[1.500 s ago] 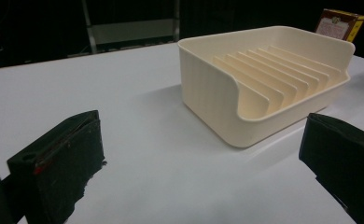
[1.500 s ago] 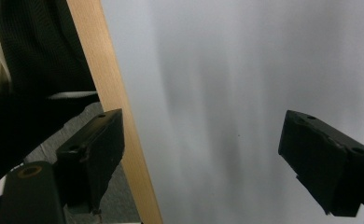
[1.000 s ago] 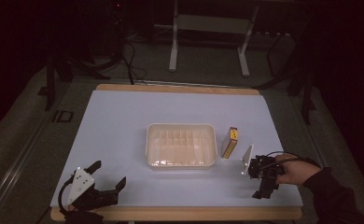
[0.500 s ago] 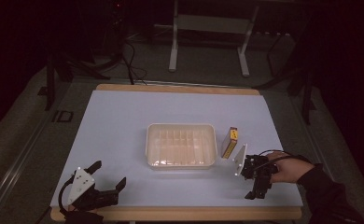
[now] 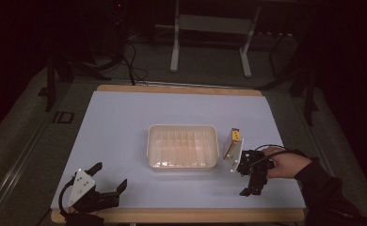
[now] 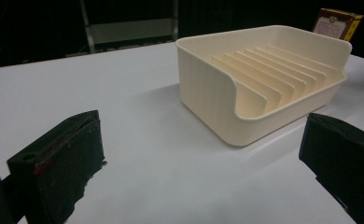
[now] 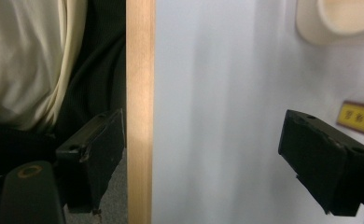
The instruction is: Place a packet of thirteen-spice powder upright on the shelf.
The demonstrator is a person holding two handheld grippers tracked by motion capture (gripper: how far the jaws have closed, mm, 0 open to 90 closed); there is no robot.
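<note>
A cream ridged tray (image 5: 183,147) sits mid-table. Just right of it stands a small yellow and brown box (image 5: 233,142). My right gripper (image 5: 250,181), held in a hand, hovers close to the box's near side, open with nothing between its jaws. In the right gripper view the gripper (image 7: 208,158) looks down on the table's wooden front edge (image 7: 140,93), with the box (image 7: 360,119) at the right and a tray corner (image 7: 339,18) above. My left gripper (image 5: 108,176) rests open at the front left corner; the left gripper view has its jaws (image 6: 203,158) facing the tray (image 6: 264,79) and the box (image 6: 336,23) beyond.
The white table top (image 5: 125,122) ends in a wooden strip along the front (image 5: 181,215). A metal stand (image 5: 210,28) and cables lie on the dark floor behind. The person's light and dark clothing (image 7: 40,60) is beside the table edge.
My right gripper has shifted left and slightly away from the front edge, ending close to the box. The left gripper has stayed put.
</note>
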